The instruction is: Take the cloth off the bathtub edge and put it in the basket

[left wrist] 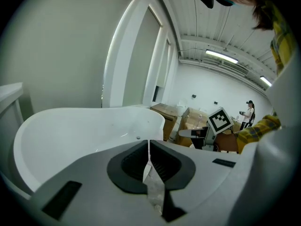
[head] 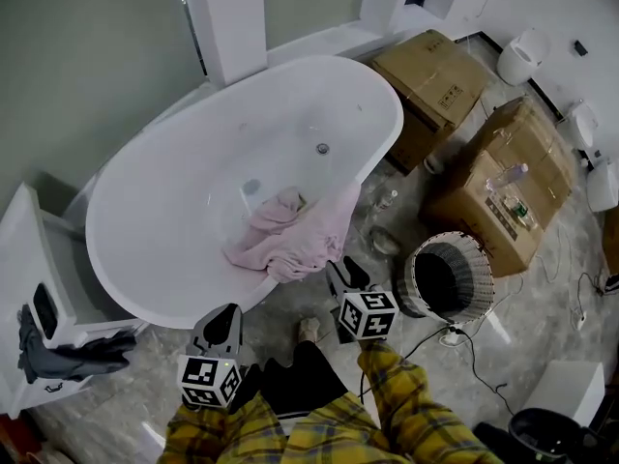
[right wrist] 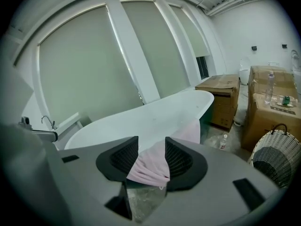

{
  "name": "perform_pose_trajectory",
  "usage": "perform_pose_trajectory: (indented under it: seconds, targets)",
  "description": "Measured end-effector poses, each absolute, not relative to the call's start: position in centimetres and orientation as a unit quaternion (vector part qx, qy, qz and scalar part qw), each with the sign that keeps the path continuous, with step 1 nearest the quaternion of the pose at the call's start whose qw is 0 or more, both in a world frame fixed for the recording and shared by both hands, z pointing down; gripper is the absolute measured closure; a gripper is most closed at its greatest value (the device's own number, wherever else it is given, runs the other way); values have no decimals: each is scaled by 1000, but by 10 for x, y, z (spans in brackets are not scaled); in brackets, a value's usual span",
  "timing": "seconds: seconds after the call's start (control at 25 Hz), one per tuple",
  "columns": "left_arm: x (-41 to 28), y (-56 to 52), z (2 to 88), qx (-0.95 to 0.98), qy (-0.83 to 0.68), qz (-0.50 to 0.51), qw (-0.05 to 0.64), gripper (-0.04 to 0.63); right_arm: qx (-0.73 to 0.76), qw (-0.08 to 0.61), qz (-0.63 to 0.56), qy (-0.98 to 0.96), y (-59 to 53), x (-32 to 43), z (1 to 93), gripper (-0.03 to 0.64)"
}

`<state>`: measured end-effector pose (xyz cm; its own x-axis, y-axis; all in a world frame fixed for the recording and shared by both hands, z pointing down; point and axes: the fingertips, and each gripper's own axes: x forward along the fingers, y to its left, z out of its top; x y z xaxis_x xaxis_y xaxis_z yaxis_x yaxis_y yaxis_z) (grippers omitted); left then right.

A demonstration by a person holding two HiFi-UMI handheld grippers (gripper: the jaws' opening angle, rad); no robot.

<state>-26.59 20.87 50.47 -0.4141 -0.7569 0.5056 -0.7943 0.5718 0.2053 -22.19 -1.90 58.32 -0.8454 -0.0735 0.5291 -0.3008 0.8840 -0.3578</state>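
Note:
A pink cloth point(head: 290, 235) hangs over the near rim of the white bathtub point(head: 387, 133), part inside and part draped down the outside. My right gripper point(head: 346, 271) is open just short of the cloth's hanging right edge. In the right gripper view the cloth point(right wrist: 150, 166) shows through the gap of that gripper point(right wrist: 151, 147), and the pads do not press on it. My left gripper point(head: 224, 315) is shut and empty, low beside the tub's front; its view point(left wrist: 149, 142) looks along the tub point(left wrist: 70, 131). The woven basket point(head: 474, 259) stands on the floor to the right point(right wrist: 277, 157).
Cardboard boxes point(head: 426, 75) point(head: 508, 182) stand behind the basket, and a small bottle point(head: 387, 199) lies on the floor between tub and boxes. A white cabinet point(head: 39, 259) with dark cloths point(head: 68, 356) is at the left. A cable point(head: 484, 356) runs across the floor near the basket.

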Motion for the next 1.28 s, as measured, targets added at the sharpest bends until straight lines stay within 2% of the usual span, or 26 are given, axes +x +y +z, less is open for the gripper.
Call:
perform_pose_trajectory:
  seconds: [0.52,1.04,1.28]
  targets:
    - [-287,174,534,441,-840,43,314,572,103,299,240,-918,-83,-274,662,436]
    - [-292,179,544,414,-844,54,337,572,136,302,302,-894,-119,-320,722,324]
    - [-291,183,547,406,-843,54,348,572,147,306,334,-879,-122,-328,739,301]
